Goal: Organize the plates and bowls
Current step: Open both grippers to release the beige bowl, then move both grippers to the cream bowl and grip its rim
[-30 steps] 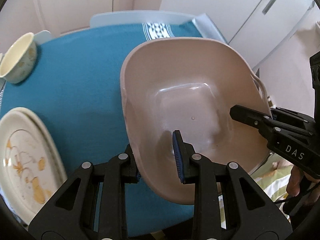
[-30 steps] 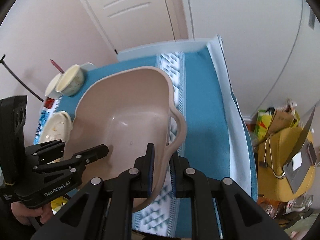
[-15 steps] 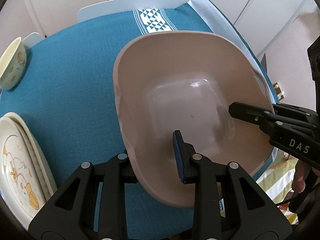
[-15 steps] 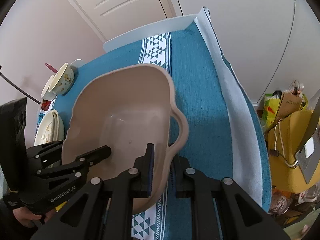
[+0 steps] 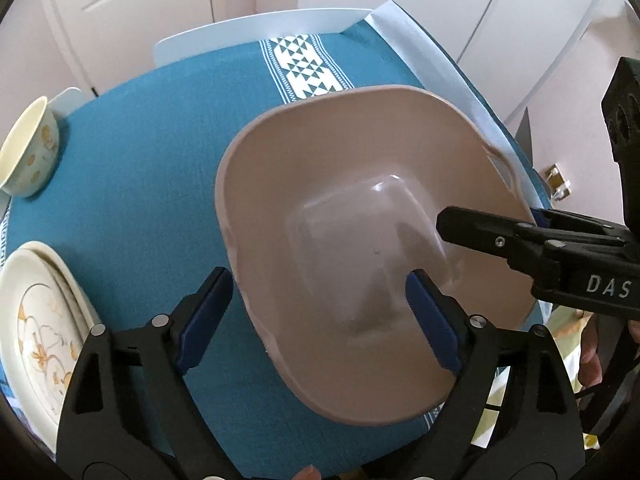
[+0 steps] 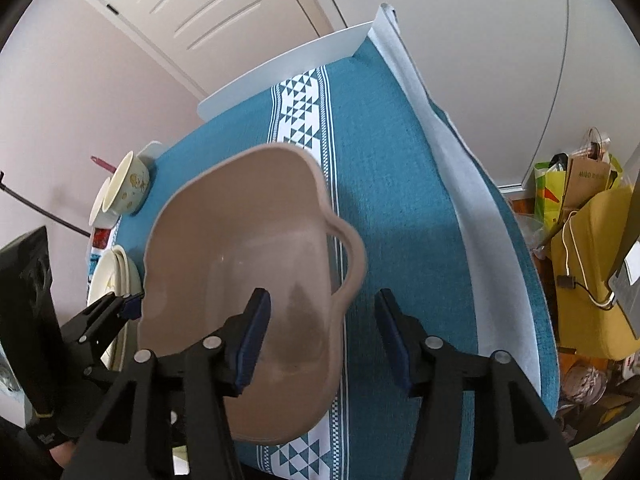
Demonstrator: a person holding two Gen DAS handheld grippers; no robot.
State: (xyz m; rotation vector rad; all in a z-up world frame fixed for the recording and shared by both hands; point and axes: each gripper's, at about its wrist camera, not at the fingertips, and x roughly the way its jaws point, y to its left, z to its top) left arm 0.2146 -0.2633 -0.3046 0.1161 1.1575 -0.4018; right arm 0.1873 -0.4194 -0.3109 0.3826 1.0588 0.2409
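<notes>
A large beige plastic basin (image 5: 352, 208) with a loop handle rests on the teal tablecloth (image 5: 152, 184); it also shows in the right wrist view (image 6: 240, 240). My left gripper (image 5: 316, 312) is open, its jaws astride the basin's left rim. My right gripper (image 6: 324, 332) is open, its jaws astride the basin's handle side. A cream bowl (image 5: 28, 152) with yellow motifs stands at the table's far left. A stack of cream plates (image 5: 36, 328) with yellow drawings lies at the near left.
The table's right edge carries a white cloth border (image 6: 448, 184). A white chair back (image 5: 256, 32) stands behind the table. A yellow chair (image 6: 592, 280) and bags stand on the floor to the right. A door (image 6: 192, 12) is behind.
Both grippers have opened and let go of the basin's rim. The basin has come down onto the tablecloth, farther in from the near edge.
</notes>
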